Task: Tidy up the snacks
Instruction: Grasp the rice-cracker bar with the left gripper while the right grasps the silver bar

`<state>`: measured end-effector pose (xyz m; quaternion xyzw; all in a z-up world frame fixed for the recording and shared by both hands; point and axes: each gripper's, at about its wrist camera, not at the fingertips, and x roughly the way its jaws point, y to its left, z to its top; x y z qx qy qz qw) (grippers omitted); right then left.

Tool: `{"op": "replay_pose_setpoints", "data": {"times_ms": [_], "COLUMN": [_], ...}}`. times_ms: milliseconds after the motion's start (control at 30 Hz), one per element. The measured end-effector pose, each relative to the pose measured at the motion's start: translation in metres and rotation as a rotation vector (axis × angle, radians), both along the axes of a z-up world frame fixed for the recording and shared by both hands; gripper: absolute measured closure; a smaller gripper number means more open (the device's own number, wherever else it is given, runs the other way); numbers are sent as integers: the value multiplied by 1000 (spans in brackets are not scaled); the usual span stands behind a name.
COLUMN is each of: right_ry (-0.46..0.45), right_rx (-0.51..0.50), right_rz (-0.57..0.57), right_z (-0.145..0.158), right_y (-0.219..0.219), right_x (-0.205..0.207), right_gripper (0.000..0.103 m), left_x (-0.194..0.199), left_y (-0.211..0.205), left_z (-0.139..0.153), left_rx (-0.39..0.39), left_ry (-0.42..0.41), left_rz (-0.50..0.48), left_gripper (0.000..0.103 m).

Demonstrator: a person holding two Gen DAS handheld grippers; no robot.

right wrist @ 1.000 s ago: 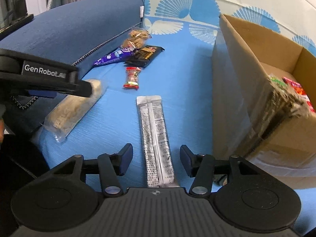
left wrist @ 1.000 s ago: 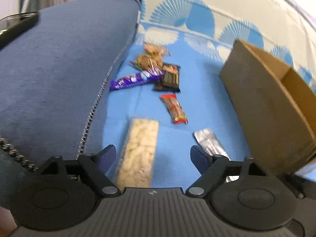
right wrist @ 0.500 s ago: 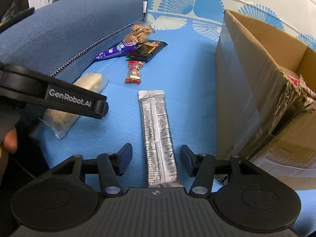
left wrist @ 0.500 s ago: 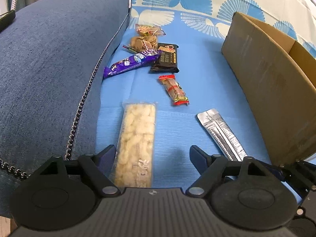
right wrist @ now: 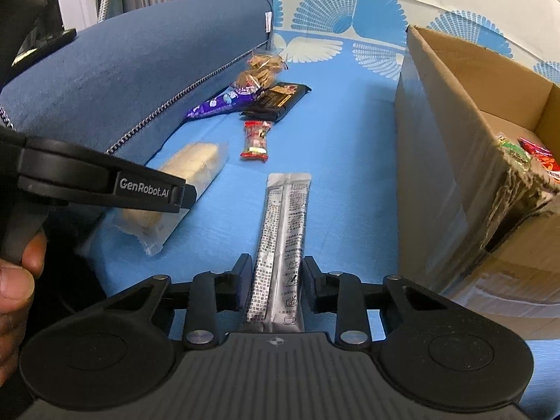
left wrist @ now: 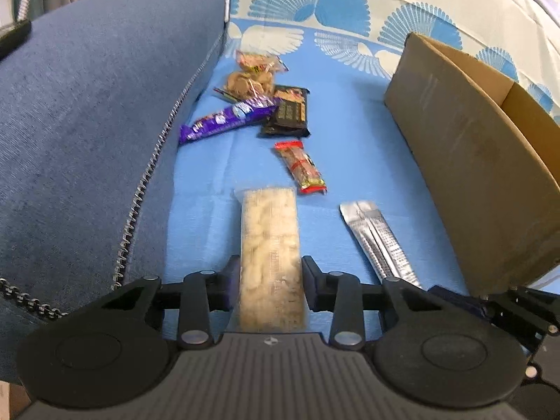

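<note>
Where both tongs gaped before, left (left wrist: 270, 281) clamps cracker pack (left wrist: 270, 245), right (right wrist: 276, 281) silver sachet (right wrist: 283, 241)

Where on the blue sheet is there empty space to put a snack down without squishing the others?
The widest bare strip runs between the red snack bar and the cardboard box, stretching back toward the fan-patterned end. A smaller patch lies between the sofa cushion and the beige cracker pack. It is crowded where the purple wrapper, black chocolate bar and cookie bags pile together.
</note>
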<state>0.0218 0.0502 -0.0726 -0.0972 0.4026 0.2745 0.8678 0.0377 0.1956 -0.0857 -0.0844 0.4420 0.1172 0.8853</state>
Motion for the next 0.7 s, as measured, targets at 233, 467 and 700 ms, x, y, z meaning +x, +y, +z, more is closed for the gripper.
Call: {"op": "replay_pose_setpoints", "data": {"times_ms": [233,467,700], "right_ry": [-12,-2,-17], "right_rx": [-31,-41,-45], "right_rz": [-17,-17,17], "right_z": [-6,-14,-13], "right_y": [1,3,5], "right_x": [4,8,5], "right_gripper": [38,42,70], "left_x": [5,8,10], "left_y": [-4,-5,-6], "left_z": [-6,-10,-10], "left_rx": [17,24,33], "left_ry": [43,55,56], "left_rz": [-14,-19,-26], "left_gripper": [48,48,48]}}
